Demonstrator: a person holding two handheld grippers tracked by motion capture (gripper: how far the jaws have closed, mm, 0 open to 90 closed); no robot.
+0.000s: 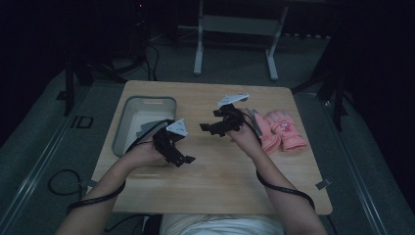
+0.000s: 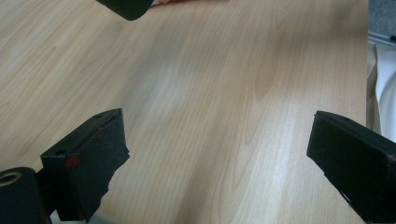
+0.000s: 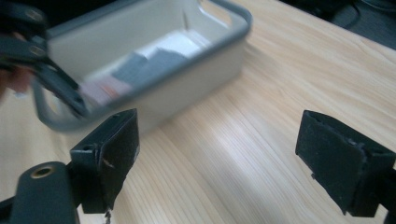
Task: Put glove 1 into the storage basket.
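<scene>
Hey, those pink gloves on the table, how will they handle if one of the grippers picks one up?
The pink gloves look padded and soft, so a lifted one would probably droop from the jaws rather than hold its shape. Fabric should grip well, so slipping seems unlikely. They lie overlapping, so a pinch near the middle may drag both.

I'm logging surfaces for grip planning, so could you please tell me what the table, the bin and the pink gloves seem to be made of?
Table: light wood or wood-look laminate, with visible grain and a soft sheen.
Bin: looks like smooth moulded plastic, grey rim, pale walls.
Pink gloves: soft padded fabric, probably knit or fleece; too small to tell.
</scene>
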